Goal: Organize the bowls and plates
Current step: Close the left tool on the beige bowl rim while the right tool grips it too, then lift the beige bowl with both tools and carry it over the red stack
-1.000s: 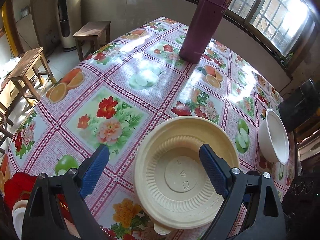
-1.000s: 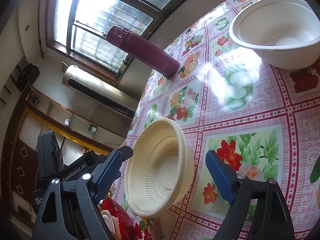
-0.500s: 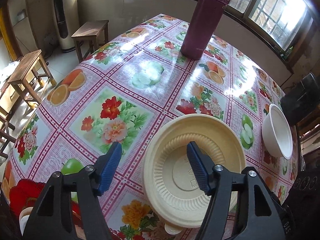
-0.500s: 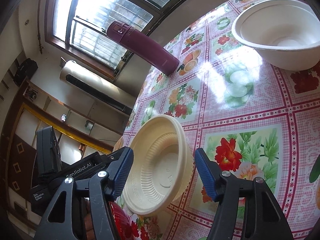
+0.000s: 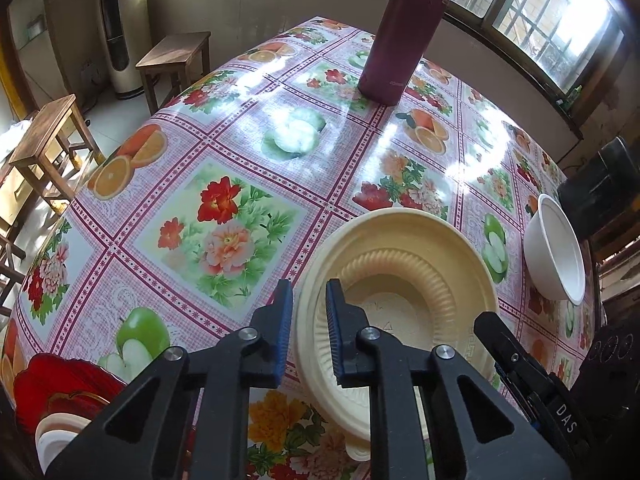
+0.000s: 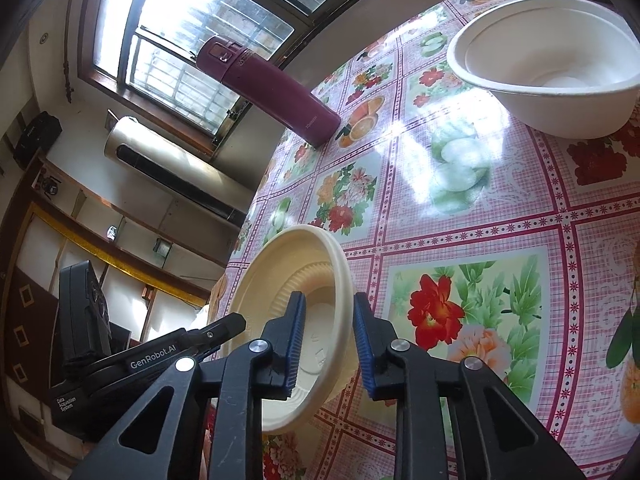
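A cream ribbed bowl (image 5: 404, 248) sits on the flowered tablecloth (image 5: 224, 128) close in front of me. My left gripper (image 5: 308, 328) is shut on the bowl's left rim, one blue pad outside and one inside. In the right wrist view the same cream bowl (image 6: 280, 272) looks tilted. My right gripper (image 6: 328, 340) straddles its near rim with the jaws closing, the wall pinched between the pads. A white bowl (image 5: 556, 252) stands apart at the table's right edge, also seen as the white bowl (image 6: 544, 68) at the upper right.
A tall maroon flask (image 5: 404, 28) stands at the far side of the table. A red plate (image 5: 52, 384) with white dishes (image 5: 52, 436) lies at the near left corner. Wooden stools (image 5: 48, 136) stand on the floor beyond the table's left edge.
Both grippers went from wide open around the cream bowl to closed on its rim, the left on the left side, the right on the opposite side. The bowl stayed put.
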A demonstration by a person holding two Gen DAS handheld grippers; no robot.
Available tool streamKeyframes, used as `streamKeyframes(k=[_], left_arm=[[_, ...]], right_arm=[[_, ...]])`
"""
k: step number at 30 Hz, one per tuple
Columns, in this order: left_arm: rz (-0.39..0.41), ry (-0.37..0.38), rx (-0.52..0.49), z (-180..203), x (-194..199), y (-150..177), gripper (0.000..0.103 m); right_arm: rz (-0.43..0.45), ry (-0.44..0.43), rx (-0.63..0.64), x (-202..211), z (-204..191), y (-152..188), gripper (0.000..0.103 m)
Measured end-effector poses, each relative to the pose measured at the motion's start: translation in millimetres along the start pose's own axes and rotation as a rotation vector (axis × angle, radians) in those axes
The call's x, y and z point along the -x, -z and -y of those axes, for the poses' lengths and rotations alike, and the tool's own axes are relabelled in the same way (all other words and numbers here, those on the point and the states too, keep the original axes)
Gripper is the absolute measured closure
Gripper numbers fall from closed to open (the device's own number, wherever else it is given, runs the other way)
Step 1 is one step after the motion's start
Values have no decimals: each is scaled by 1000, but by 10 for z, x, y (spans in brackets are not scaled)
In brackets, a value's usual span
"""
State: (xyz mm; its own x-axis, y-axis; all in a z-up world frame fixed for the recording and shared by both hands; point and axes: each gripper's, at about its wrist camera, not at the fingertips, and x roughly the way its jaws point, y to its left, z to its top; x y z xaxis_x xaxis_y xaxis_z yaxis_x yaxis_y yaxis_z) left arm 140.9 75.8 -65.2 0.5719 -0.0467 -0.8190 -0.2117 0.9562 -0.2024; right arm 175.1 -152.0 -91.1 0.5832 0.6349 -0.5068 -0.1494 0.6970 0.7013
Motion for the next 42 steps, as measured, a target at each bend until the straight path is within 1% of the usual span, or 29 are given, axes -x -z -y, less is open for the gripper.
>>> streamKeyframes(k=[2,5,9,14,20,26,30,33,36,42], left_arm=[[-2,1,-4,6,6,14,90],[-4,4,-8,17,20,33,90],[-5,15,-15,50,71,59,90],[4,26,-39,136,182,110,90],[33,67,-84,229,470,209,90],[77,89,-125,191,824,378,90],[90,112,-126,8,1034,508,90],[109,127,-118,-207,1226,592,90],[151,113,-119,-461,1437,671,90],[212,63,-62,-1033,1708,811,89]], right_arm=[[3,7,1,11,7,3,82],[16,23,16,48,-11,4,87],[30,28,23,118,-22,3,88],[57,56,51,256,-70,21,89],[96,52,58,584,-134,87,89],[134,46,88,940,-322,306,89],[137,42,127,1093,-529,503,89],[126,29,153,1131,-737,650,89],[109,2,191,1116,-1003,803,89],[56,-39,291,916,-1531,1149,89]])
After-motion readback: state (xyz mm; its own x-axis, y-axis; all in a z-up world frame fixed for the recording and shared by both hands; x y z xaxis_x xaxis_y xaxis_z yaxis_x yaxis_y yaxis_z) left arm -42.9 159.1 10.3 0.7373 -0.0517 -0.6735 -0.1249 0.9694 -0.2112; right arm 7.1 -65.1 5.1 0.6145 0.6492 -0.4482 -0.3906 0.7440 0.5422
